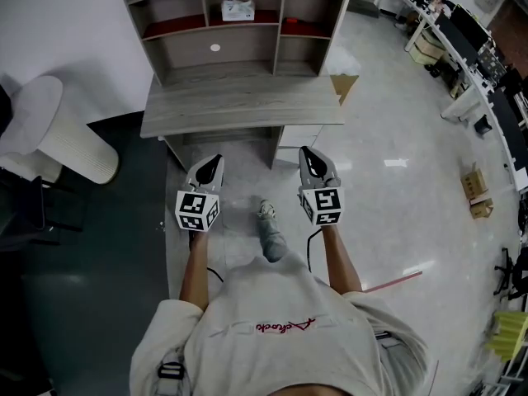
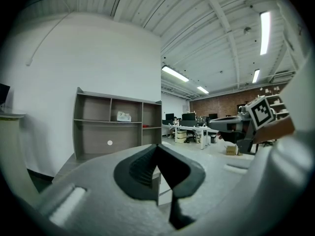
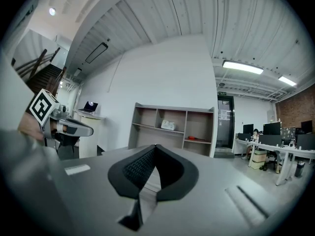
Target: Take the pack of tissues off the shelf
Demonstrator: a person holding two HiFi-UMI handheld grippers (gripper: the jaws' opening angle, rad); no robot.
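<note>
Seen from above, a person in a pale shirt fills the bottom of the head view. The head and lower body are cut off, and only the forearms and one shoe show.

Each hand holds a claw out in front, level and side by side, well apart from one another. The left claw is pressed together with nothing in it; in its own view the dark tips meet in a point. The right claw is also pressed together and holds nothing, its tips touching. Both claws are over the glossy floor, short of the furniture.

Ahead stands a grey wooden bench. Its legs are mostly hidden under the top.

On the bench, against the white wall, sits an open shelf with two rows of compartments. The pack of tissues lies in the upper middle compartment, well apart from both claws. It is small and pale in the left gripper view and the right gripper view, and its print cannot be read.

Something red lies in the compartment to its right, too small to tell what it is.

At the far right, monitors run off the edge.
</note>
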